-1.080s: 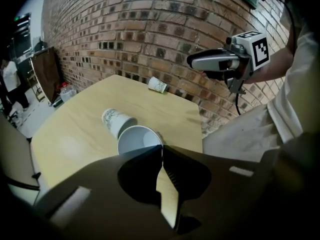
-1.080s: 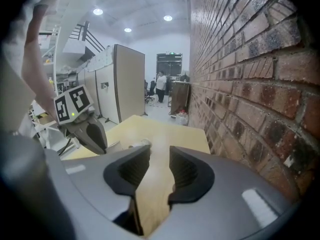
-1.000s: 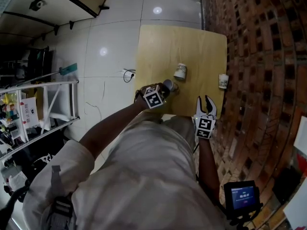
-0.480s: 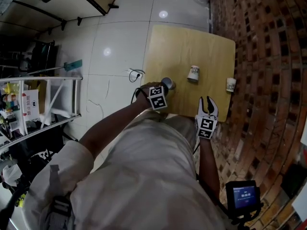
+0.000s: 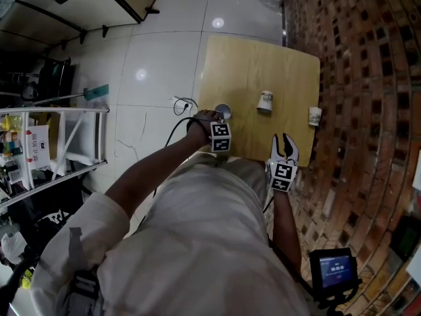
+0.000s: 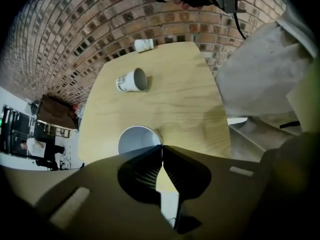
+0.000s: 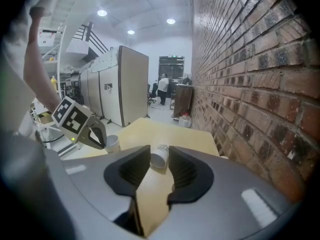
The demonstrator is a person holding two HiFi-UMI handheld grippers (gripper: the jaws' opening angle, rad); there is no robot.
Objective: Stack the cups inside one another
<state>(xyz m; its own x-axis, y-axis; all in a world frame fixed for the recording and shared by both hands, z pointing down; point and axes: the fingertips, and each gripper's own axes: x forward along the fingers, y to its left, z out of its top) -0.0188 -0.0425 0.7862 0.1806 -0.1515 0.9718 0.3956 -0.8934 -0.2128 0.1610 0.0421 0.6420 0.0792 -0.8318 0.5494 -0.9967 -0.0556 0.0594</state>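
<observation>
Wooden table by the brick wall: my left gripper is pinched on the rim of the upright white cup at the near-left edge. My right gripper has its jaws apart and is empty. I should seat the white cup flat before releasing it, then fetch the tipped cup from mid-table.

Wooden table, tipped cup mid-top, another cup at edge

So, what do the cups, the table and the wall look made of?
Cups: probably paper, matte white with printed sides and thin rims.
Table: wood or wood-look laminate, pale grain, smooth.
Wall: red brick, rough, with visible mortar joints.
</observation>
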